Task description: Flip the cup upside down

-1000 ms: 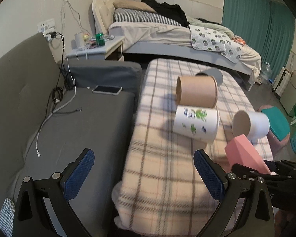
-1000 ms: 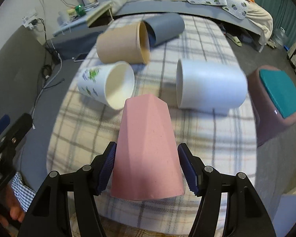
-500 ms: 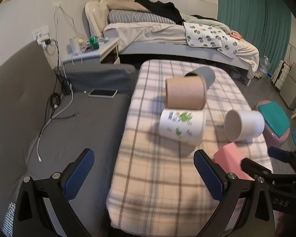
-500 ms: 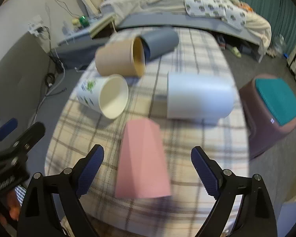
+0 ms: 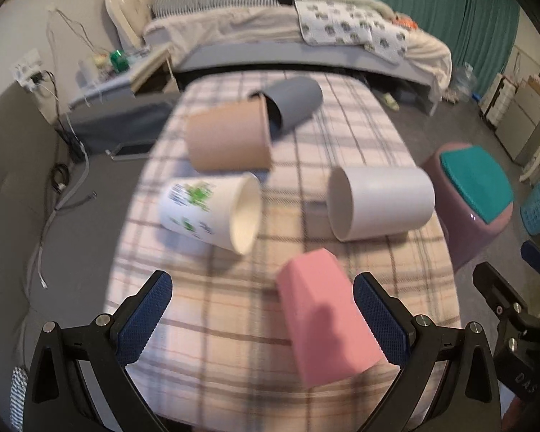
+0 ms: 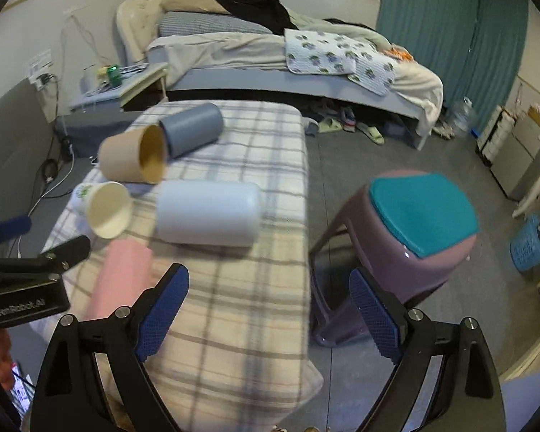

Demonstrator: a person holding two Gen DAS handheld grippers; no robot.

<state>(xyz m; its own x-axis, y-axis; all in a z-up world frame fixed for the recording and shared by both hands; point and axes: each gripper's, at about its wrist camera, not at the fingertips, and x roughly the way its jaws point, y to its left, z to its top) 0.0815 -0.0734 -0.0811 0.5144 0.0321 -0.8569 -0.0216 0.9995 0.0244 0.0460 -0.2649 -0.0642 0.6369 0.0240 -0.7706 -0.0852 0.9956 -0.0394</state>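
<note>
- The plaid-covered bench (image 5: 234,342) fills the frame's middle, with five cups on it.
- The plain white cylindrical cup (image 5: 379,207), centre right, lies on its side, as do the tan, grey and printed cups.
- The faceted pink plastic cup (image 5: 327,320), lower centre, now stands mouth-down; a second ago the right gripper clamped it, so this flip looks done.
- The left gripper (image 5: 262,316) has swung over the bench, fingers spread wide, the pink cup between them untouched.
- The right gripper (image 6: 270,309) has released and drawn back, gaping and empty.
</note>
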